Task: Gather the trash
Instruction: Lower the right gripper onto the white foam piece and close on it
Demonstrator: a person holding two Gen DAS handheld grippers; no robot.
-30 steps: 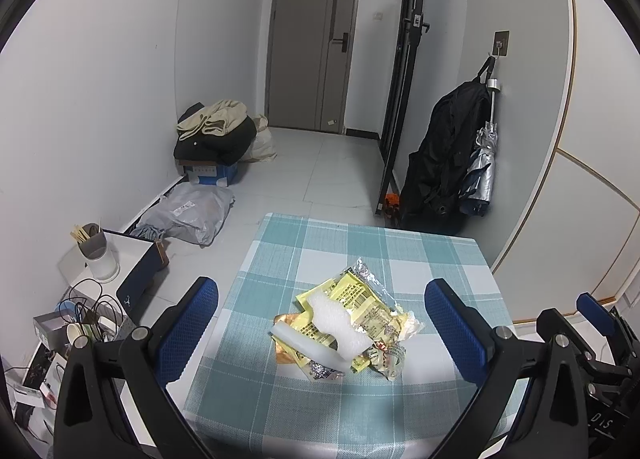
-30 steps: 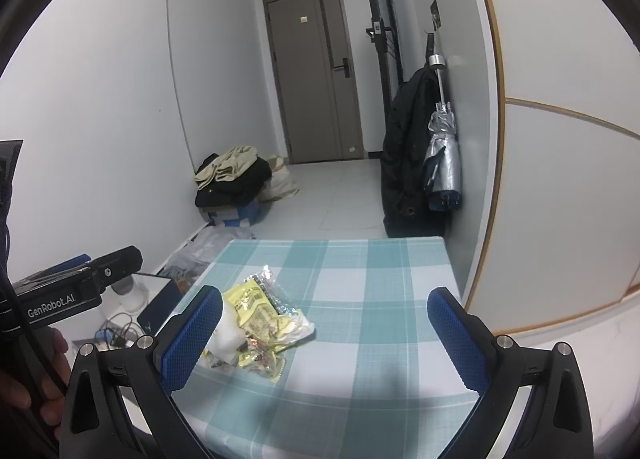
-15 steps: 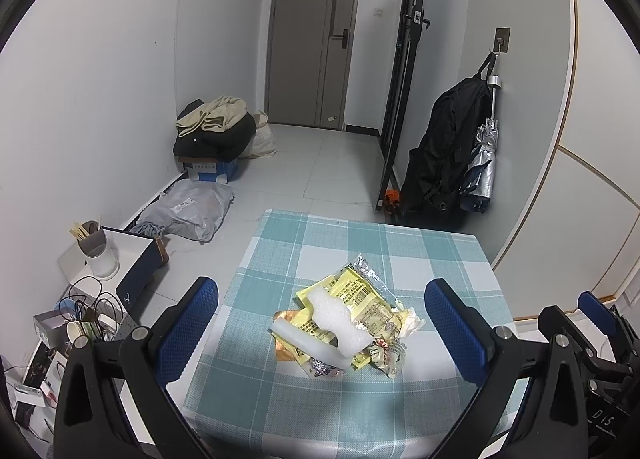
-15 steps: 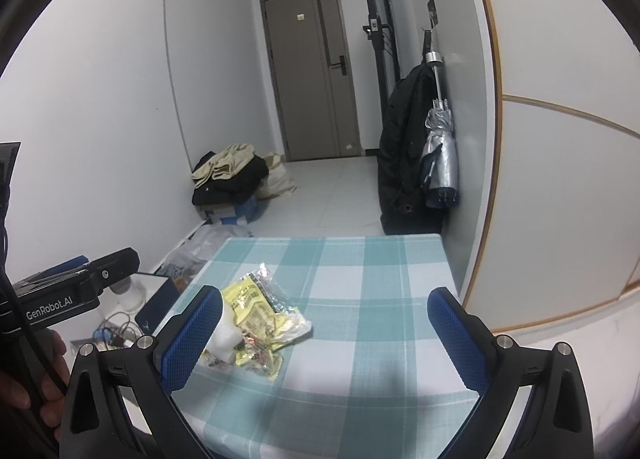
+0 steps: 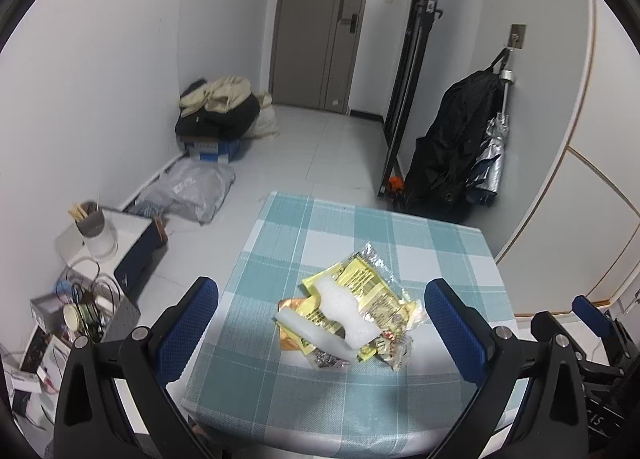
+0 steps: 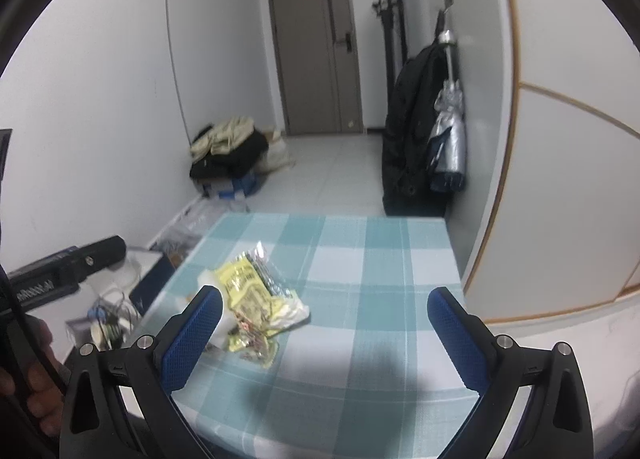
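A small heap of trash lies on the teal checked table [image 5: 360, 235] [image 6: 360, 259]: yellow snack wrappers [image 5: 362, 285] [image 6: 244, 287] with a white foam strip [image 5: 340, 317] across them and smaller crumpled wrappers [image 5: 394, 347] [image 6: 256, 343] at the near side. My left gripper [image 5: 320, 331] hovers open above the table's near edge, with the heap lying in the gap between its blue pads. My right gripper [image 6: 326, 339] is open too, and the heap sits by its left finger [image 6: 192, 335]. Neither holds anything.
Left of the table on the floor are a white box with a cup of sticks [image 5: 90, 225], cables [image 5: 84, 299] and a grey bag [image 5: 188, 191]. A pile of clothes [image 5: 218, 107] sits by the far door. A black bag and umbrella [image 5: 464, 155] hang on the right wall.
Both grippers have come slightly forward and lower toward the table. The right one has shifted so the trash heap now sits nearer its left finger. The trash has not moved.
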